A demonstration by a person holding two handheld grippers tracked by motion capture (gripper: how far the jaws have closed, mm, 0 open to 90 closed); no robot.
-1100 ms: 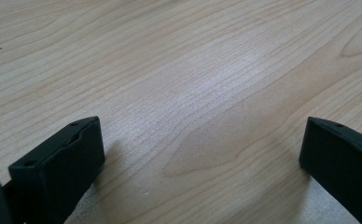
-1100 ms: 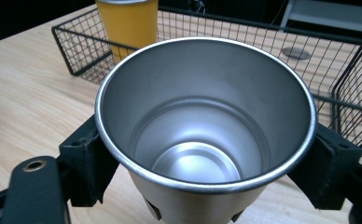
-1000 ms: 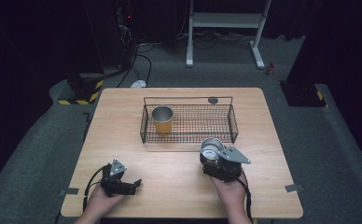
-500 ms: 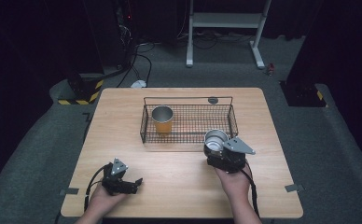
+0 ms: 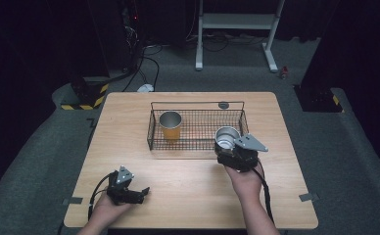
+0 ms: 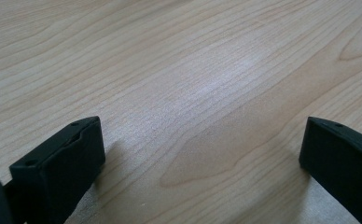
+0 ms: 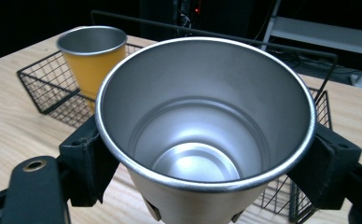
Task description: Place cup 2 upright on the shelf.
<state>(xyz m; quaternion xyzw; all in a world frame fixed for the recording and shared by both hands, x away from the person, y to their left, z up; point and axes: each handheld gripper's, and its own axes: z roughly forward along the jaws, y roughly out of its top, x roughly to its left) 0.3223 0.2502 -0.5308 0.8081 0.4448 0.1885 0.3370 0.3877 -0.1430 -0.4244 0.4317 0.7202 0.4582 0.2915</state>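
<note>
My right gripper (image 5: 229,144) is shut on a silver metal cup (image 5: 226,137), held upright over the front right edge of the black wire basket (image 5: 198,104). In the right gripper view the silver cup (image 7: 202,126) sits between both jaws, its inside empty. A yellow cup with a steel rim (image 5: 170,125) stands in the basket's left part, and the yellow cup (image 7: 93,53) shows at the upper left of the right gripper view. My left gripper (image 5: 141,192) rests open on the table near the front left, its fingers (image 6: 58,168) wide apart over bare wood.
The wooden table (image 5: 129,122) has free room in front of the basket and between the two hands. A small dark round disc (image 5: 223,105) lies behind the basket. Cables and a white stand frame (image 5: 237,22) are on the floor beyond the table.
My right gripper has carried the silver cup forward and slightly right, from the table in front of the basket to the basket's front right edge. The left gripper has stayed in place.
</note>
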